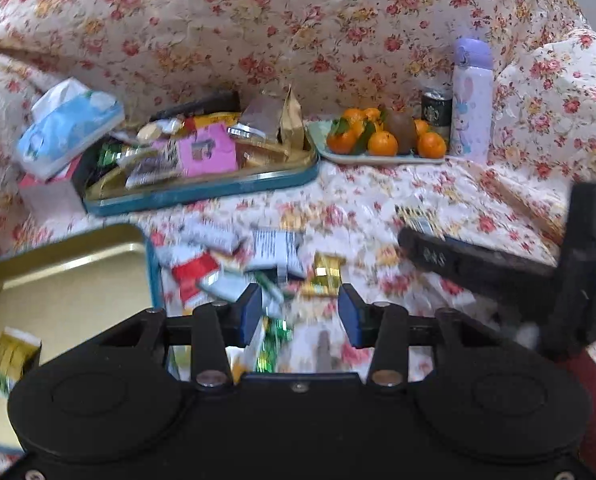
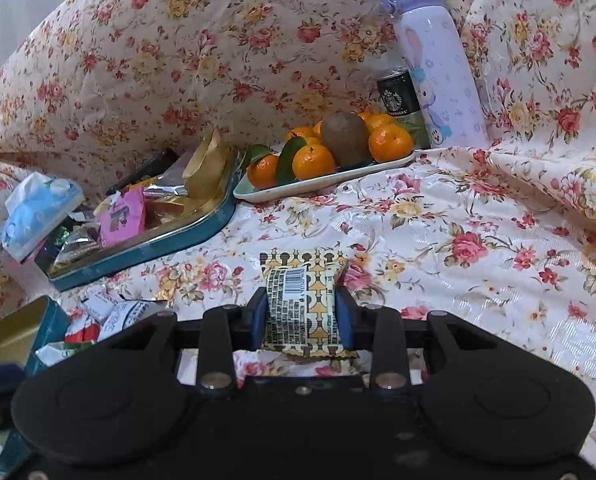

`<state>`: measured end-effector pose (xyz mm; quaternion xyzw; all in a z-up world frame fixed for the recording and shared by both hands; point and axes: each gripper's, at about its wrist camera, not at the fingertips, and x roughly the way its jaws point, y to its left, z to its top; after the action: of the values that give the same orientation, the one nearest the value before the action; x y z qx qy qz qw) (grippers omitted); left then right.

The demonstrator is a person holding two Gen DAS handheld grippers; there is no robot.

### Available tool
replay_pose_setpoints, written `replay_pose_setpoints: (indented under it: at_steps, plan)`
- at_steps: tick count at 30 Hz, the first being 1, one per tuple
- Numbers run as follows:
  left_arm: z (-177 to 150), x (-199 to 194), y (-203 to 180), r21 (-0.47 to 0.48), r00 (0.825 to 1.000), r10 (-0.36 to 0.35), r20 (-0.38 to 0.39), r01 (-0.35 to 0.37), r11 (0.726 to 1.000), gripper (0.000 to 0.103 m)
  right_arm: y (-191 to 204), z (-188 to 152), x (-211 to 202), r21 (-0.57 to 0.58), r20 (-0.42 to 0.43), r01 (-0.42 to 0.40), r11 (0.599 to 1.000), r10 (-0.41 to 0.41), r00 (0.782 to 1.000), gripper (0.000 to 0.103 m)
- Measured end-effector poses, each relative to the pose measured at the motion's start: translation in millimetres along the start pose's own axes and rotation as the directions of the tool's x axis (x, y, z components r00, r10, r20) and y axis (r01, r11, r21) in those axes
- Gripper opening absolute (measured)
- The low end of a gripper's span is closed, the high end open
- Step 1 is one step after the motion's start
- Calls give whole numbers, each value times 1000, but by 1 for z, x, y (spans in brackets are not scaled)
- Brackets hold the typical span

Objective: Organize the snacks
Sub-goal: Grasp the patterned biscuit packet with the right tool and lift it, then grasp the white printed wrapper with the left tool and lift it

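Note:
My right gripper (image 2: 301, 308) is shut on a yellow-and-black patterned snack packet (image 2: 302, 300), held just above the floral cloth. My left gripper (image 1: 300, 312) is open and empty above a blurred heap of loose snack packets (image 1: 253, 268). A gold-lined tin tray (image 1: 57, 272) lies at the left with one yellow packet (image 1: 11, 354) in it. A second teal-rimmed tin (image 1: 201, 192) behind it is piled with snacks, among them a pink packet (image 1: 207, 150). The right gripper (image 1: 414, 236) reaches in from the right in the left wrist view, with the patterned packet (image 1: 416, 216).
A plate of tangerines (image 2: 310, 160) with a kiwi (image 2: 346, 138) stands at the back. A Starbucks can (image 2: 398, 102) and a purple-capped bottle (image 2: 434, 64) stand behind it. A blue tissue pack (image 1: 69, 128) lies at the left. Floral cloth covers everything.

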<state>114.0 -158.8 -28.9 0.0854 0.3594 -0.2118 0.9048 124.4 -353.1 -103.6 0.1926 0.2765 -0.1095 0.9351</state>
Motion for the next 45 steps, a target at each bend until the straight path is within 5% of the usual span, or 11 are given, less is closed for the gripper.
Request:
replay_pose_setpoints:
  at_steps: [11,31,45]
  plan:
    - [37,41,7,-39,1000,9,-22,-9,999,52,-1,-2,-3,13,3,3,1000,-3,1000,35]
    - [31,93,16,-22,986,21,-165,-25,999,52,-3,-2,-4,28,3,1,1000,-1,1000,35]
    - [36,71,24,-132,989,-30,-143,11,991,44,-4,-1,-1,40,1,3,999,-3,1000,34]
